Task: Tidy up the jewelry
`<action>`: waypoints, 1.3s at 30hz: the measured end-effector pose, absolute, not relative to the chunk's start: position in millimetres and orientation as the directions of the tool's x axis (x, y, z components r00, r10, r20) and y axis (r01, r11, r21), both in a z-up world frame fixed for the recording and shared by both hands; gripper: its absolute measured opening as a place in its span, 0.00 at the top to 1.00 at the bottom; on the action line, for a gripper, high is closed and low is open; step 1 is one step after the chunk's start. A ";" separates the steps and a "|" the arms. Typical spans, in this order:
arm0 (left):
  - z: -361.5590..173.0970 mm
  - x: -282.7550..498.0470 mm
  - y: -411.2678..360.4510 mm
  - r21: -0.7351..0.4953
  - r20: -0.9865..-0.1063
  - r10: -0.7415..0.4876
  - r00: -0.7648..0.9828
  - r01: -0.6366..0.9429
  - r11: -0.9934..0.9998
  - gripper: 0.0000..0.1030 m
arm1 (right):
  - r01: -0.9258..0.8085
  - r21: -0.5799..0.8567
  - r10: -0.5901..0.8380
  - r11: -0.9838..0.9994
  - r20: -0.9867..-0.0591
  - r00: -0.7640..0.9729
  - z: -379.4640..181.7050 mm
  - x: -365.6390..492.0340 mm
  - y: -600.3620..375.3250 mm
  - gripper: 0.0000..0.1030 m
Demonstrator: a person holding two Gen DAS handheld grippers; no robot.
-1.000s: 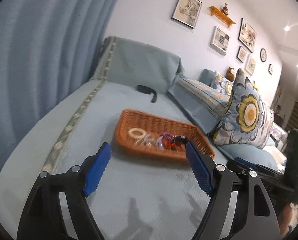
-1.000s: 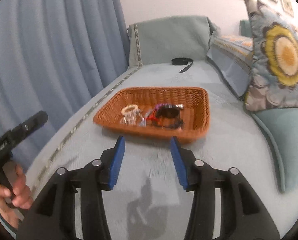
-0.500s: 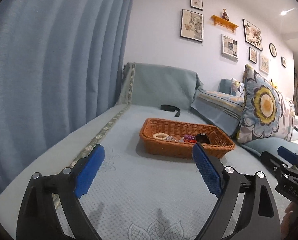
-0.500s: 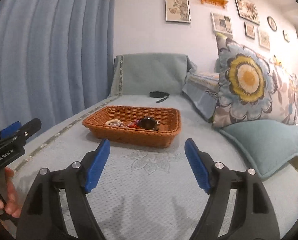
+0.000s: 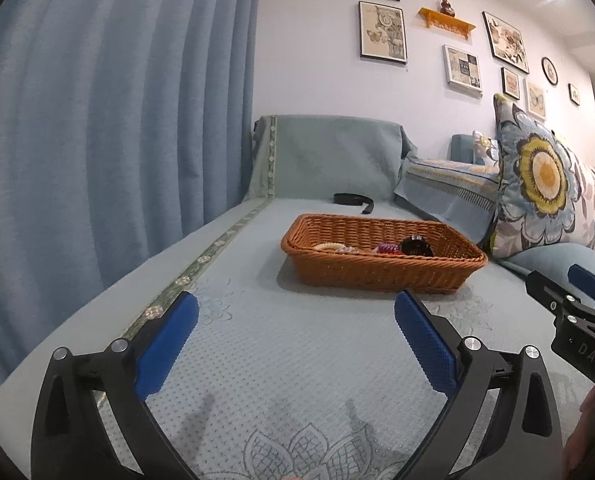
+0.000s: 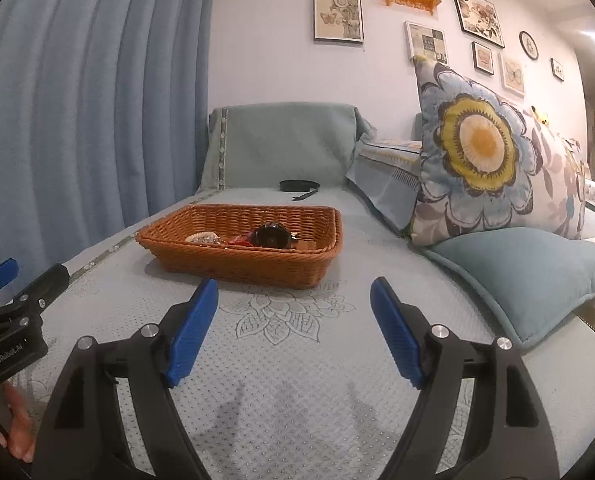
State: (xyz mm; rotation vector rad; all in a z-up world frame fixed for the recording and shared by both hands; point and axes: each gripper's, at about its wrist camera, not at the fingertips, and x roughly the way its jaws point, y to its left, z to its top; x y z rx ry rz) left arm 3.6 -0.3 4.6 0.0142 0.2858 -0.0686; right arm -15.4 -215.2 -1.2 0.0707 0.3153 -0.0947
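Woven orange-brown wicker basket (image 5: 381, 258) sits on the pale blue quilted sofa cover (image 5: 281, 360), holding a cream bead bracelet (image 5: 329, 246), a purple coiled band (image 5: 387, 249) and a dark round watch (image 6: 272, 236). A second ago both cameras looked down into it from closer; now it lies further off at twelve o'clock, seen side-on. The left gripper (image 5: 295, 336) and right gripper (image 6: 295, 316) have just been opening and stand wide with nothing between them, so I judge no sorting has begun.

blue curtain (image 5: 109, 128) beside a pale wall (image 5: 309, 60) (hung with framed pictures (image 5: 382, 32)), teal-covered sofa (image 5: 297, 360) below.
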 end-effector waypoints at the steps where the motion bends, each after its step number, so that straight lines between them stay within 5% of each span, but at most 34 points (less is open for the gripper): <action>1: 4.2 3.5 -0.6 0.008 -0.284 -0.064 0.957 0.069 0.998 0.08 | 0.103 0.046 -0.084 0.994 -0.310 0.947 -1.3 -15.6 -213.5 0.28; 39: 2.2 17.7 8.0 -0.045 -0.341 -0.066 0.938 0.054 0.998 0.08 | 0.087 -0.014 -0.088 0.996 -0.304 0.949 -1.6 -17.1 -198.5 0.14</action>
